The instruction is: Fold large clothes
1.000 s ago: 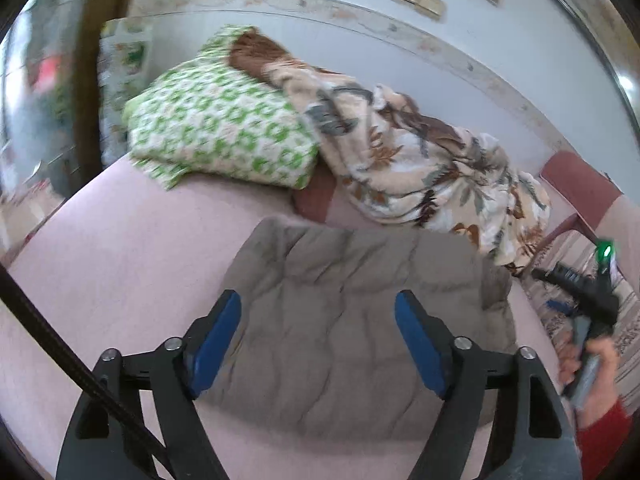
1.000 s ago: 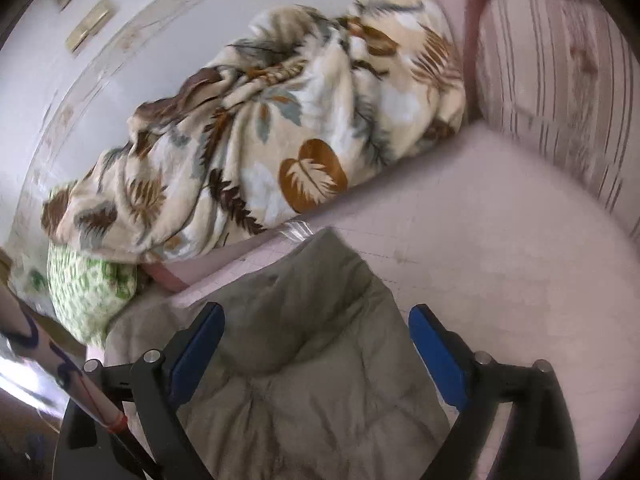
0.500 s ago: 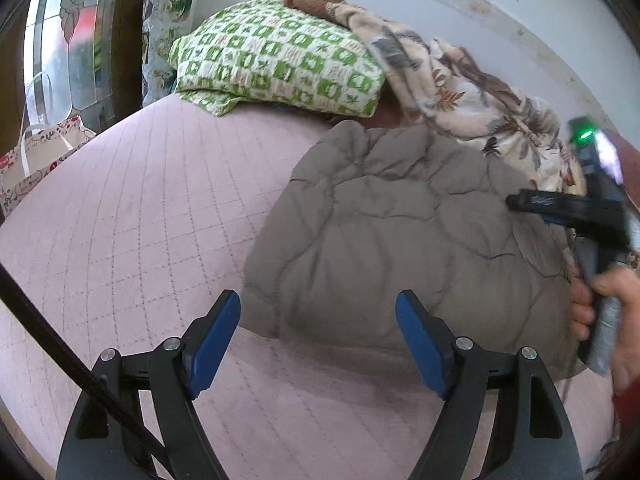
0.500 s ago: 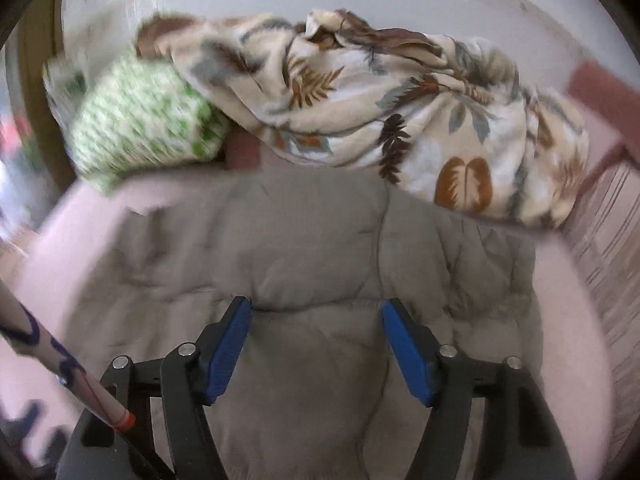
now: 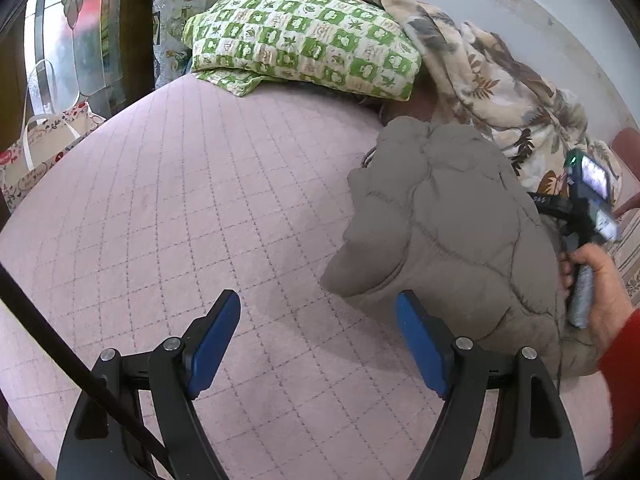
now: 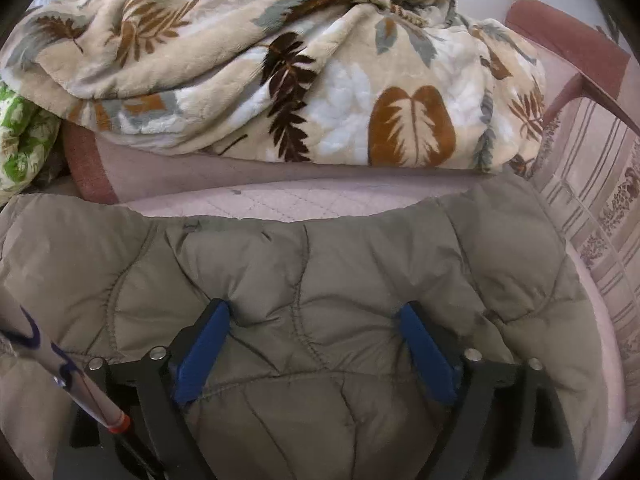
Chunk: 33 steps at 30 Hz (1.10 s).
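Two grippers are at work here, and neither has a real hold on the jacket, which lies folded into a puffy grey bundle on the pink quilted bed, just below the leaf-print blanket and near the green checked pillow. The left gripper hangs above bare bedcover with its fingers spread wide and nothing between them; its right-hand blue pad sits just at the near edge of the bundle. The right gripper is pressed down onto the top of the jacket, fingers also wide, the padded cloth bulging up between them rather than being pinched. In the left view the right hand grips that tool's handle at the far side of the bundle. The main risk, as I judge it, is spring-back: quilted filling is bouncy, and if the press is lifted before the fold has settled, the top layer may rise and slide open. If the right fingers close from here they could gather only a puff of the top layer, so a lift would drag that layer and undo the fold. The slick shell could also skate over the bedcover under a sideways push. The blanket lies close behind the jacket, and a forward shove might run the bundle into it and rumple the far edge.
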Each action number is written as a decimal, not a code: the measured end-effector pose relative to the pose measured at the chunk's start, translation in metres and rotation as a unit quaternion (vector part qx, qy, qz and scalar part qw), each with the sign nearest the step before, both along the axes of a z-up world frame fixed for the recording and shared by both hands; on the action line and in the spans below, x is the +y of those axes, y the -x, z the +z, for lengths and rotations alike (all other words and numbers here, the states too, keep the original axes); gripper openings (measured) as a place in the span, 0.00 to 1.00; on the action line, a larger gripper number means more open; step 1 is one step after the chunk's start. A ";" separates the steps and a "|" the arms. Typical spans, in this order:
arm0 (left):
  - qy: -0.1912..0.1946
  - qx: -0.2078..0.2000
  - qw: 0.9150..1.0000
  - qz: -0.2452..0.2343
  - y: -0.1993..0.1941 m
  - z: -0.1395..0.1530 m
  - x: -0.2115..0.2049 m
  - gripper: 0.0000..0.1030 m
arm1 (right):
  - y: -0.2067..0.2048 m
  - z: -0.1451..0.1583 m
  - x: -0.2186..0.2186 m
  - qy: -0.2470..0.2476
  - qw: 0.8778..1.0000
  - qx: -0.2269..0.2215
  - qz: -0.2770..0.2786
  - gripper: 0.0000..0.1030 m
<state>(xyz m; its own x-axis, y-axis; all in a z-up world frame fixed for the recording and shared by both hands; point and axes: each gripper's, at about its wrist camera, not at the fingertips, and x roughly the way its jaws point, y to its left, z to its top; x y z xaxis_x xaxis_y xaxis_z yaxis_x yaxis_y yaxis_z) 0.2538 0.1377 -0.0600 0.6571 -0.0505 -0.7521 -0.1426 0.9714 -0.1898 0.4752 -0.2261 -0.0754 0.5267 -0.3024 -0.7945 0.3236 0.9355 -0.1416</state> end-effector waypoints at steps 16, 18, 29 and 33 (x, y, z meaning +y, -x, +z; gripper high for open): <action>-0.005 0.010 0.999 0.032 0.006 -0.002 0.015 0.77 | 0.053 0.051 0.153 0.000 0.984 -0.030 0.178 0.88; -0.007 0.012 0.999 0.033 0.003 -0.003 0.015 0.77 | 0.037 0.026 0.164 0.001 0.986 0.000 0.169 0.89; -0.014 0.022 0.999 0.024 0.002 -0.006 0.010 0.77 | 0.033 0.028 0.156 -0.009 0.988 -0.014 0.153 0.96; -0.011 0.023 0.999 0.024 0.004 -0.007 0.009 0.77 | 0.070 0.060 0.134 -0.022 0.987 -0.050 0.151 0.96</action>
<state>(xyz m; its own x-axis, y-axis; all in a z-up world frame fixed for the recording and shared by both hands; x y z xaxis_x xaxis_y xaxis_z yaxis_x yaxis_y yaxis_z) 0.2503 0.1464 -0.0673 0.6226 -0.0023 -0.7825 -0.1971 0.9673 -0.1597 0.4055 -0.0923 -0.0158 0.6640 -0.0858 -0.7428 0.0389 0.9960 -0.0803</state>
